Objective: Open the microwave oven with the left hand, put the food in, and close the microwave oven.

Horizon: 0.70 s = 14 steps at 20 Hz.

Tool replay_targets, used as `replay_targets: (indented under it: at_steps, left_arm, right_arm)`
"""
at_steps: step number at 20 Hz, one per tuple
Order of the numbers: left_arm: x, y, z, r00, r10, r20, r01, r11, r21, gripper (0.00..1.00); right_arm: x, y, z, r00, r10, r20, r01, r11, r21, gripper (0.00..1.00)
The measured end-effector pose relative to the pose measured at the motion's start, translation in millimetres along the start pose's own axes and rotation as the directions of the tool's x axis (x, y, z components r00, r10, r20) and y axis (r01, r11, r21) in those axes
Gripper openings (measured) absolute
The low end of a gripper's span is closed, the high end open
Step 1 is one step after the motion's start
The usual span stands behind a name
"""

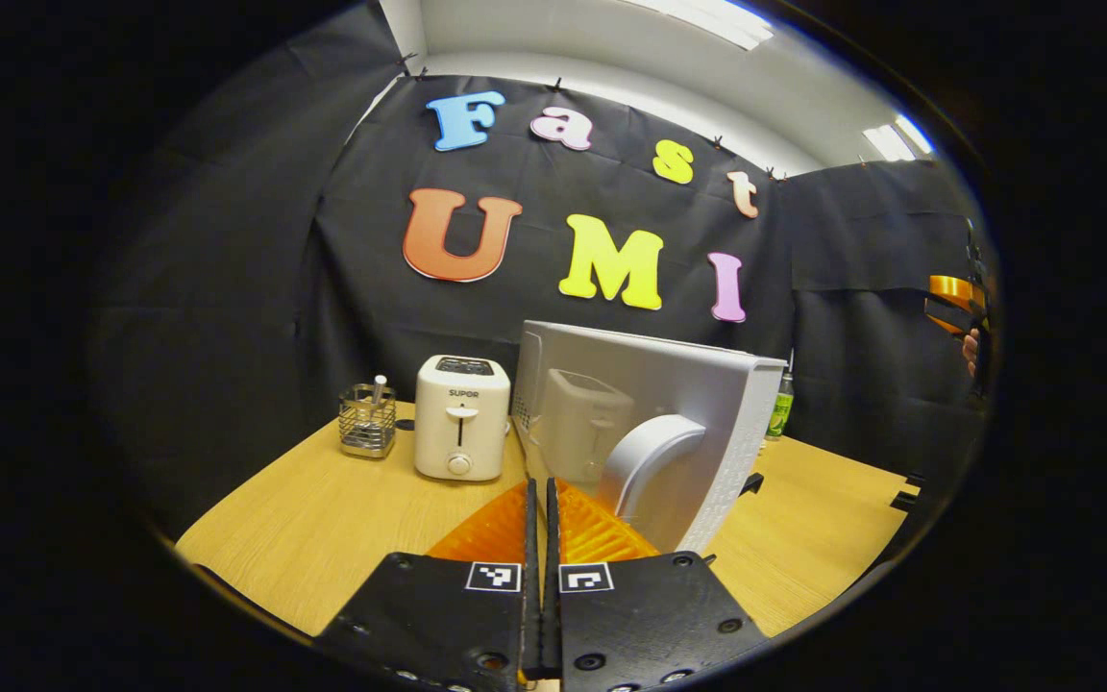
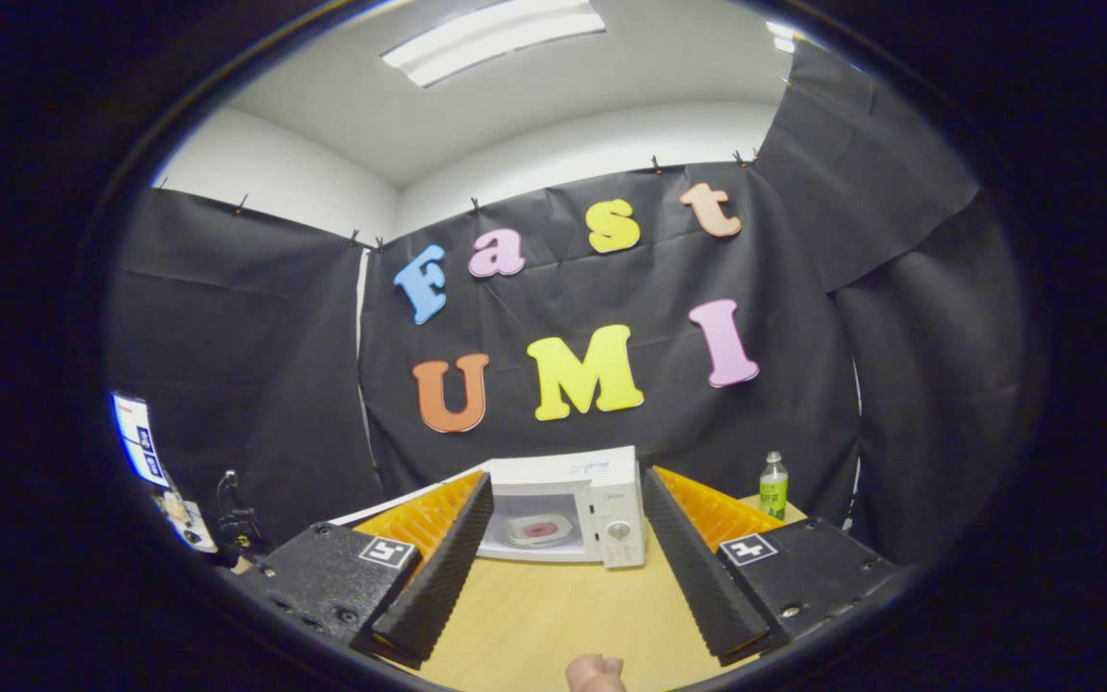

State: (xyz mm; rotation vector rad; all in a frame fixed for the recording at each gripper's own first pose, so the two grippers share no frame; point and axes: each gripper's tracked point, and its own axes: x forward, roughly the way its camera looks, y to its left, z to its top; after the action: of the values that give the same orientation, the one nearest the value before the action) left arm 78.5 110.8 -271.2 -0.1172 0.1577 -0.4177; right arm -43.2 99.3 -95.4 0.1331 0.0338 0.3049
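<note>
A white microwave oven (image 2: 563, 509) is sitting on the wooden bench (image 2: 553, 615) against the back wall, its door (image 1: 654, 432) swinging wide open to the left. Seen from the left gripper view, the door is showing its outer face edge-on, with a curved white handle (image 1: 640, 461). Inside the lit cavity, a pale plate carrying reddish food (image 2: 540, 529) is lying flat on the oven floor, left of the control panel (image 2: 619, 531) with its round knob

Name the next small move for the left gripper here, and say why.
Probably swing the microwave door shut with the left gripper: the food already sits inside the microwave, the door stands open, and the right gripper is open and backed off.
</note>
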Motion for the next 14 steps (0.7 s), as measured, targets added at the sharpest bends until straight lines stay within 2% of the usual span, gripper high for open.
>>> replay_targets:
  at_steps: [4,5,6,10,14]
  left_arm:
    - [24,-31,1,0.999,-0.041,-0.013,0.041,0.999,0.017,0.0]
    - [31,-40,2,0.998,-0.055,-0.021,0.056,0.998,0.031,0.0]
    - [38,-49,4,0.997,-0.072,-0.026,0.073,0.996,0.045,0.0]
    - [70,-92,-4,0.99,-0.129,-0.058,0.133,0.989,0.072,0.0]
    - [105,-126,-12,0.986,-0.151,-0.069,0.157,0.984,0.083,0.0]
  right_arm:
    - [-8,-5,2,1.0,0.004,-0.006,-0.004,1.0,-0.02,1.0]
    - [-9,-6,3,1.0,0.009,-0.004,-0.009,1.0,-0.029,0.9]
    - [-11,-8,2,1.0,0.009,-0.001,-0.009,0.999,-0.032,1.0]
    - [-21,-25,3,1.0,-0.002,0.013,0.003,0.999,-0.034,1.0]
    - [-25,-43,-3,1.0,-0.018,0.005,0.018,0.999,-0.03,1.0]
